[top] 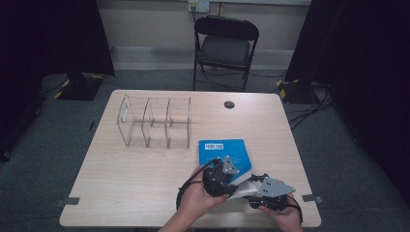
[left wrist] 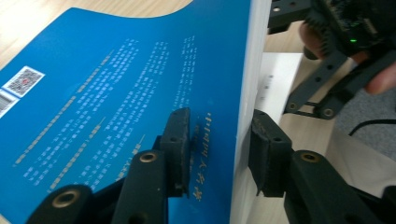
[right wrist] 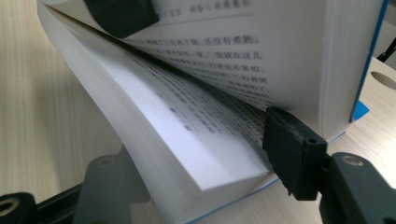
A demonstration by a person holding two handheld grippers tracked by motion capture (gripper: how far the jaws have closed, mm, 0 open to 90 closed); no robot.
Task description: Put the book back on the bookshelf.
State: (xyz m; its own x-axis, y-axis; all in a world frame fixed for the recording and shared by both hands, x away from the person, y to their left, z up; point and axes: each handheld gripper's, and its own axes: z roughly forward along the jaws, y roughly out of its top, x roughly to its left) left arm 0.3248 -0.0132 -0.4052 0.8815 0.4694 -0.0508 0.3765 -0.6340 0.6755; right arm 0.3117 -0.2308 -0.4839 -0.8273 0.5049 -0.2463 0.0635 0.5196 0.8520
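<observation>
A blue-covered book [top: 221,149] lies on the table's front right part, with its near end raised and the pages parted. My left gripper [top: 223,173] is shut on the upper part: in the left gripper view one jaw presses the blue cover [left wrist: 116,84] and the other sits under the white page block, the gripper [left wrist: 219,126] straddling the edge. My right gripper [top: 258,189] holds the lower pages [right wrist: 187,140]. One of its fingers [right wrist: 289,154] lies inside the opening and the other sits blurred beneath the stack, so this gripper [right wrist: 196,158] is shut on them.
A clear acrylic organizer [top: 154,123] with three compartments stands at the table's back left. A small black round disc [top: 229,104] sits near the far edge. A black folding chair [top: 225,43] stands beyond the wooden table [top: 135,179].
</observation>
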